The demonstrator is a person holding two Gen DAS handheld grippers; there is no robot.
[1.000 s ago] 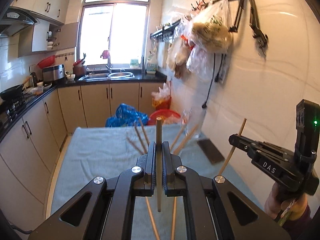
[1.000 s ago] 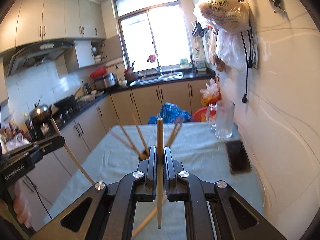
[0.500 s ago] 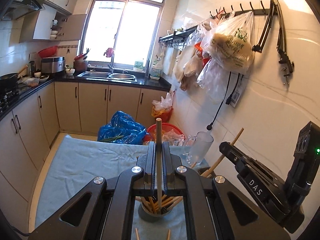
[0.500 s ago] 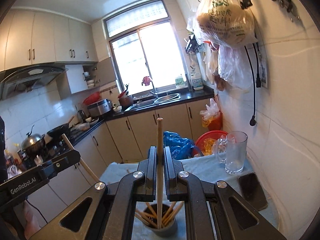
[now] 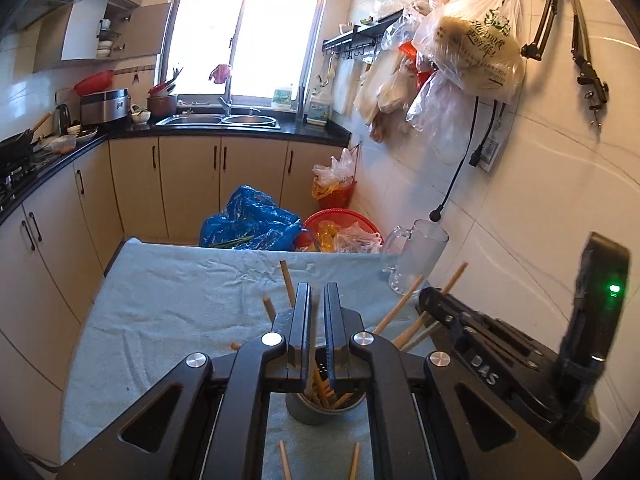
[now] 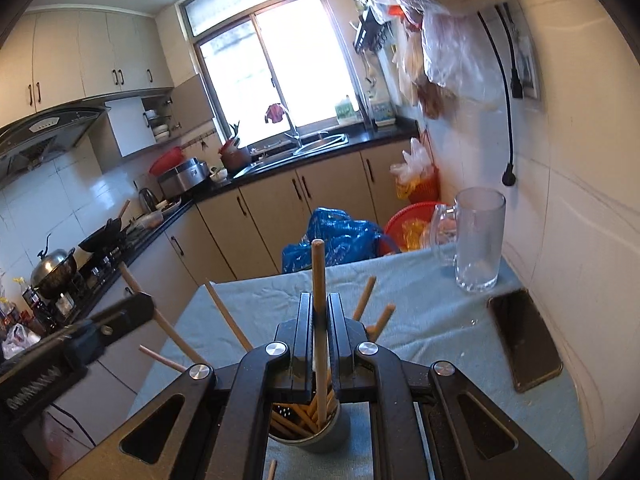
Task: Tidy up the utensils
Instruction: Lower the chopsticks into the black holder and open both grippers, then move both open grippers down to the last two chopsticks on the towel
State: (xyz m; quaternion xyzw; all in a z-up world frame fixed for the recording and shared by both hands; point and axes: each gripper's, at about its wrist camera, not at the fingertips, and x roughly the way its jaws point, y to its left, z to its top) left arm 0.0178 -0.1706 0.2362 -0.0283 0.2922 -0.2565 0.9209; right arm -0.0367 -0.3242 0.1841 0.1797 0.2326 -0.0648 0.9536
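On the left side, the left gripper hung over a grey utensil cup that stood on the blue cloth-covered table, its jaws clenched on a wooden chopstick whose lower part reached down into the cup – the stick was blurred between the pads, so its top end was hard to make out. More chopsticks already stood bunched in the cup, several leaning out past the gripper's body, and two loose chopsticks lay on the cloth nearer the camera. Just to the right, the right gripper was likewise clamped on its own upright chopstick, the top standing well above the jaws and the lower end down among the sticks in the same cup. In the left wrist view the right gripper's black body sat close beside the cup, with a green light on its housing. Further right on the table stood an empty glass mug – near the tiled wall – and in front of it a dark phone lay flat on the cloth.
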